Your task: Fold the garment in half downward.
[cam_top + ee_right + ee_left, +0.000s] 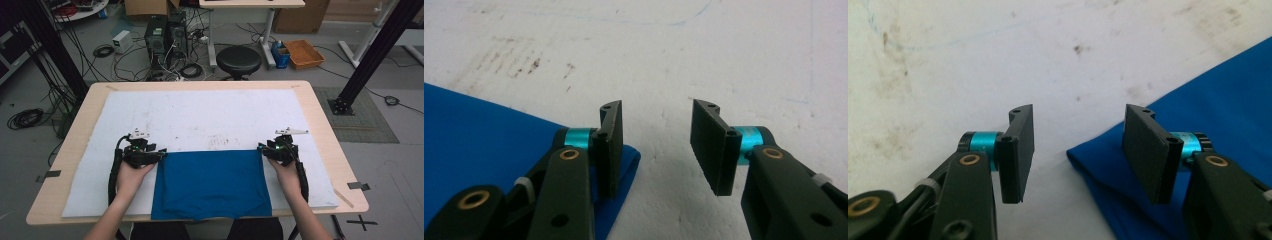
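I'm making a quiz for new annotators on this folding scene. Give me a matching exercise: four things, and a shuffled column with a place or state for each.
Things:
1. blue cloth
2. left gripper
3. right gripper
4. black stool

Places or states:
a. on the floor beyond the table
b. folded, at the table's near edge
c. open, at the cloth's far right corner
d. open, at the cloth's far left corner

Pairs: 1-b, 2-d, 3-c, 4-a

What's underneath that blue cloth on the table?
The blue cloth lies folded on a stained white mat, which covers the wooden table. The mat shows all round the cloth's far and side edges. Whether anything else is hidden beneath or between its layers cannot be seen.
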`<state>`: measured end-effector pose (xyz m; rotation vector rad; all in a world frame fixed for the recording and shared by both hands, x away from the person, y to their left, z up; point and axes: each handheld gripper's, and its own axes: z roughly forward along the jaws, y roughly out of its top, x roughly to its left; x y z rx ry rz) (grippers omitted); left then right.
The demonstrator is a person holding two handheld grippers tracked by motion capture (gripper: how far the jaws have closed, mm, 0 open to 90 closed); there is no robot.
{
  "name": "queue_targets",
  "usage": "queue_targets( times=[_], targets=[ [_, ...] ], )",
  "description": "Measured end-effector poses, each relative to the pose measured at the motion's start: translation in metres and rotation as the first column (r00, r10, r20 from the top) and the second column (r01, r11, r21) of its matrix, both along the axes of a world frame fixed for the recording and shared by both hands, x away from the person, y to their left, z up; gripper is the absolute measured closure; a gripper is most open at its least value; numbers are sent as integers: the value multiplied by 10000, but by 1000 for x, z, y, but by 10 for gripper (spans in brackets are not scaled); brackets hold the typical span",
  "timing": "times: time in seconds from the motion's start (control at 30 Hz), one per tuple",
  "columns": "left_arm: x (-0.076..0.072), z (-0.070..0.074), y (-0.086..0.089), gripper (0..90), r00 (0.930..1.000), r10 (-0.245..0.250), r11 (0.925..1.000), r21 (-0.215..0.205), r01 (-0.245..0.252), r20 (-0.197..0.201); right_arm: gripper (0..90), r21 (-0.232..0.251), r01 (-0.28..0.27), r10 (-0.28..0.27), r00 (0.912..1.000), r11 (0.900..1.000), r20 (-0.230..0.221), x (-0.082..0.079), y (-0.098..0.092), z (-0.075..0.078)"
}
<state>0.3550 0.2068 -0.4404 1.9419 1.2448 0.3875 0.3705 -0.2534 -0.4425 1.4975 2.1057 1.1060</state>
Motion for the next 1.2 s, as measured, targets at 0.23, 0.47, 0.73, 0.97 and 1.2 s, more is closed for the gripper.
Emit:
queue_targets(
  times=[0.23,0.47,0.73,0.97,1.2],
  targets=[
    [-4,-4,1,529,9998,103,9999,127,-101,-173,603,-314,-438,437,9990,9985,-38,-2,5,-7],
    [-6,1,0,521,9994,237,9997,-68,-235,243,601,-366,-481,490,9985,9982,244,-3,6,-5],
    [-3,-5,1,570,9997,210,9995,224,-208,-100,649,-638,-811,821,9965,9947,133,-2,12,-8],
    [-4,-4,6,692,9997,248,9997,-34,-248,5,687,-343,-807,811,9966,9962,123,-1,8,-9],
    [-4,-2,10,547,9992,366,9975,-602,-376,-181,639,-12,-514,514,9977,9987,437,-3,4,-3]
  ],
)
